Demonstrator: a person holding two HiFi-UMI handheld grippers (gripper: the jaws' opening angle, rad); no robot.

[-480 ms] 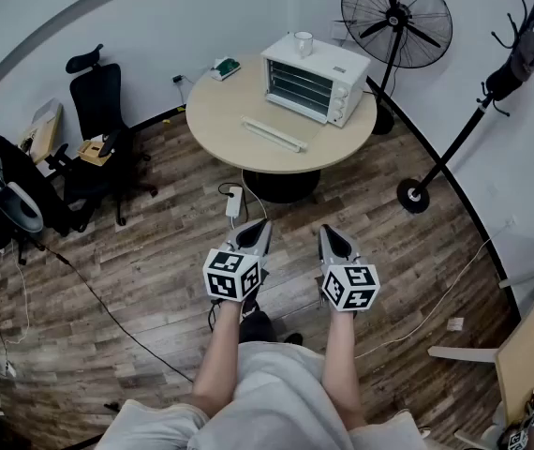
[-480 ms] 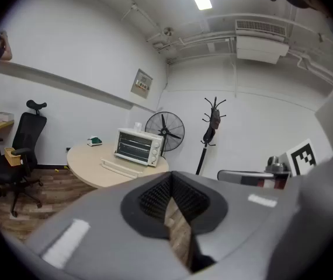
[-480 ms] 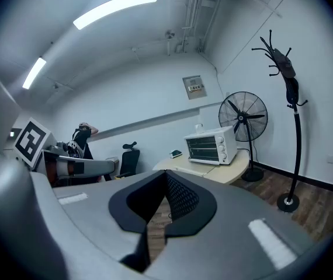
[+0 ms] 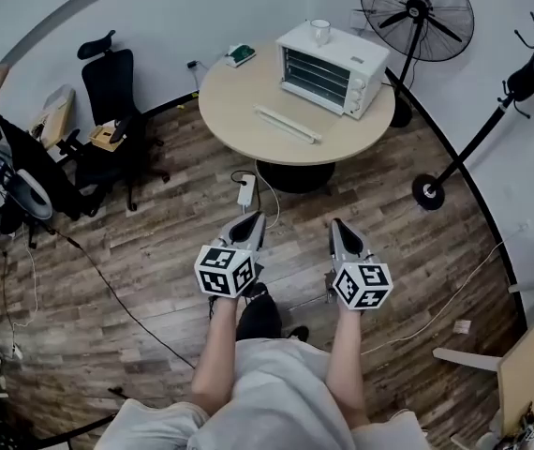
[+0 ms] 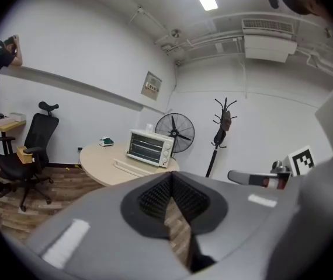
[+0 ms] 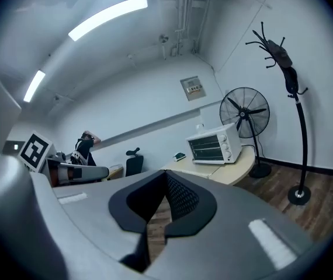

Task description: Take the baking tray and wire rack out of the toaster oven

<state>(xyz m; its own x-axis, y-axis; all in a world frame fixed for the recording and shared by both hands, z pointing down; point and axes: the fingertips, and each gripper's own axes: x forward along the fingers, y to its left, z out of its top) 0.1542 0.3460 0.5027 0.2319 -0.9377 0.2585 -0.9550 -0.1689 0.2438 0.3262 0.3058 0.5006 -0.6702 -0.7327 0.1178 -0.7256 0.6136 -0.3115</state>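
The white toaster oven (image 4: 331, 68) stands on the far right of the round beige table (image 4: 239, 111), door closed, with rack bars showing faintly through the glass. A cup (image 4: 319, 31) sits on its top. My left gripper (image 4: 248, 225) and right gripper (image 4: 342, 232) are held side by side over the wooden floor, well short of the table, both shut with nothing in them. The oven (image 5: 149, 147) lies ahead in the left gripper view, beyond my closed left gripper (image 5: 171, 182). From my right gripper (image 6: 165, 185) the oven (image 6: 214, 146) shows ahead to the right.
A long white object (image 4: 288, 125) lies on the table in front of the oven, and a small green thing (image 4: 241, 55) at the back. A standing fan (image 4: 417, 12) and coat stand (image 4: 492, 120) are right of the table. An office chair (image 4: 117, 111) and a power strip (image 4: 245, 191) with cables are near it.
The head view has shifted, and the table and oven look slightly nearer. Both grippers stay side by side and shut.
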